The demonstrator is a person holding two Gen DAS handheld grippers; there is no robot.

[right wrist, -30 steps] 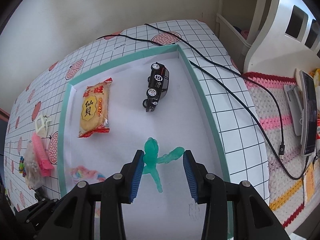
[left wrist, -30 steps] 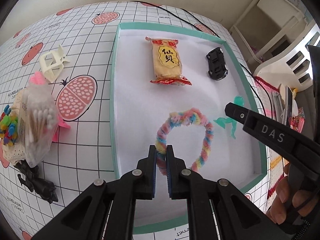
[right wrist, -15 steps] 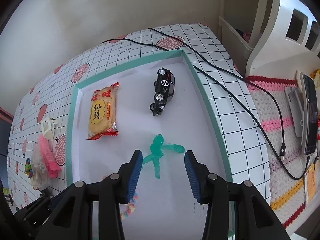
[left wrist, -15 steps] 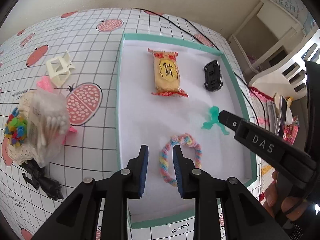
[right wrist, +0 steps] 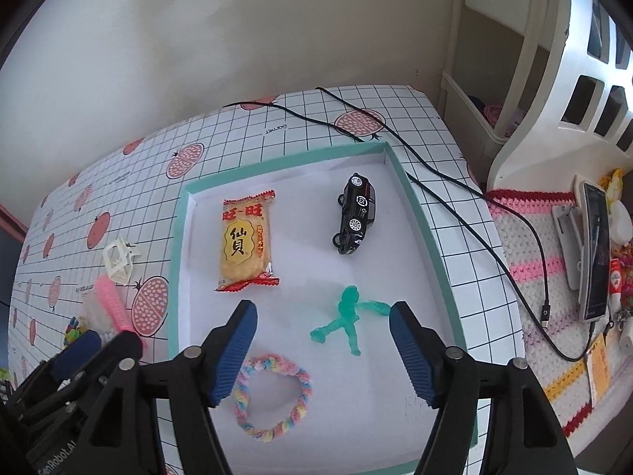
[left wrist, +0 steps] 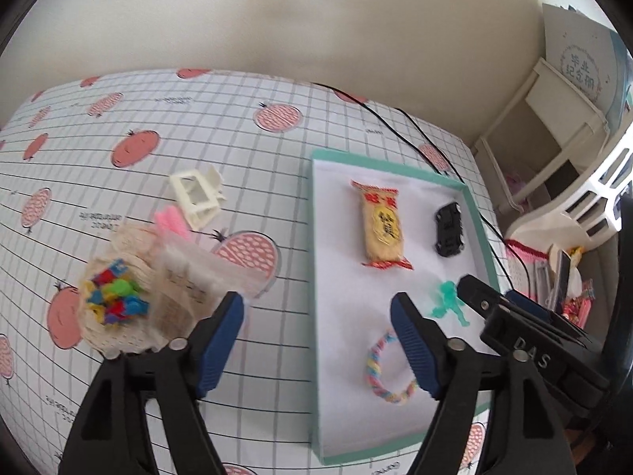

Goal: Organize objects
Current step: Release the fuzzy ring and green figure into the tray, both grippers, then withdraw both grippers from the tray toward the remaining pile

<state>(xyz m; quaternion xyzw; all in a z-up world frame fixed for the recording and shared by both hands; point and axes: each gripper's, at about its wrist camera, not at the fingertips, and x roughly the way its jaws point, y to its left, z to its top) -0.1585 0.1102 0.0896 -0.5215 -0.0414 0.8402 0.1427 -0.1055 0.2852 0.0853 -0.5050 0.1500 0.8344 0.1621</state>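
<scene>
My left gripper is spread wide with nothing between its ribbed blue pads, hanging over the left wall of the tray. My right gripper is just as wide apart and empty, poised above the tray's white floor. Nearest to me lies the pastel loop, a fuzzy twisted ring of pink, yellow and blue, flat on the floor of the tray. Just beyond it sprawls the green figure, translucent and rubbery-looking, limbs flung out, one arm reaching toward my right pad but I can't tell if they touch. Farther in, the snack packet sits lengthwise, glossy plastic with crimped red ends and a yellow panel with black characters. To its right, well apart, the black toy car rests on its side, shiny, silver wheels showing. All four lie inside the shallow teal-rimmed tray, which sits on a gridded tablecloth printed with pink fruit. Off to the left on that cloth there's a heap: a clear bag, blurred, beside a cluster of bright plastic bits on a cream lace piece, then a pink comb, and beyond it a boxy cream hair clip. A black cable trails along past the tray's far corner.
</scene>
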